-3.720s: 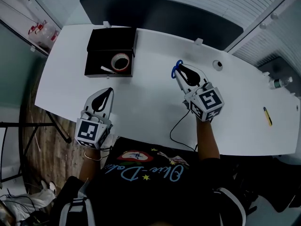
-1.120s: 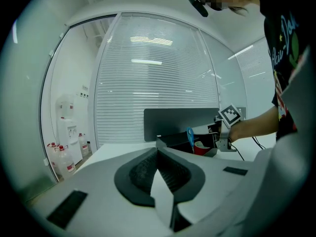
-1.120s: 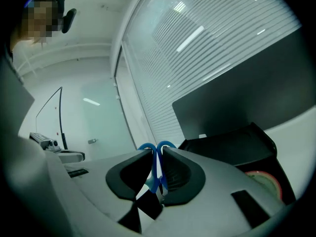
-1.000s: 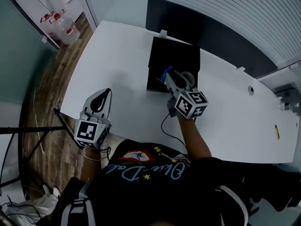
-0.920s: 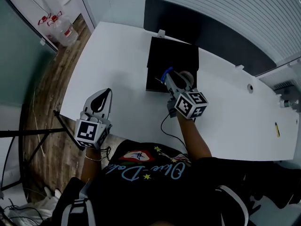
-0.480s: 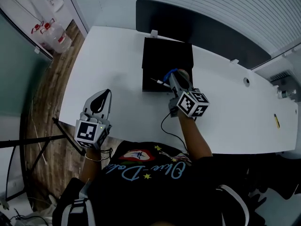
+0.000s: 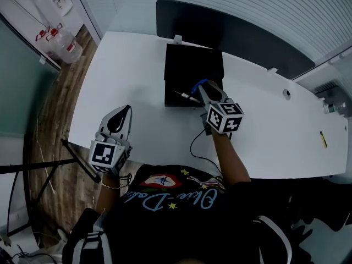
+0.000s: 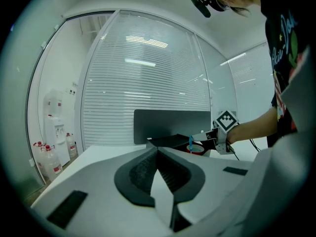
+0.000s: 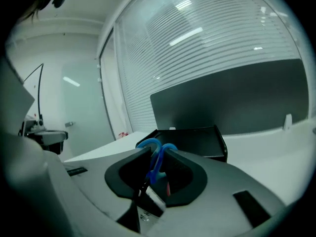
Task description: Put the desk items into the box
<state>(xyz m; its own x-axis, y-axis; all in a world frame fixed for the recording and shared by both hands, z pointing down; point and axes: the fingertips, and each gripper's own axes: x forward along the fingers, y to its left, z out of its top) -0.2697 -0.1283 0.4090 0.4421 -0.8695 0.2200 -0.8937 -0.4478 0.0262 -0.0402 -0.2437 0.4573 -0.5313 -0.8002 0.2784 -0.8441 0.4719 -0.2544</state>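
Note:
A black open box [image 7: 193, 54] stands at the far side of the white desk [image 7: 132, 76]. My right gripper [image 7: 204, 91] hovers over the box's near right corner with blue-handled scissors [image 7: 198, 83] between its jaws. In the right gripper view the blue handles [image 9: 157, 158] stand upright in the narrow gap and touch both pads while the jaws are opening, with the box [image 9: 197, 141] just ahead. A white pen [image 7: 182, 96] lies in the box. A red tape roll [image 8: 198, 150] shows in the left gripper view. My left gripper [image 7: 119, 116] rests shut and empty near the desk's front edge.
A yellow item [image 7: 322, 139] lies far right on the desk, and a bottle [image 7: 331, 108] stands beyond the right end. A thin black cable [image 7: 197, 146] trails from the right gripper toward me. A dark panel [image 7: 247, 29] runs behind the desk. Water jugs [image 7: 55, 37] stand on the floor at left.
My right gripper carried the scissors from mid-desk to the box and has edged slightly further over its corner. The left gripper has stayed put.

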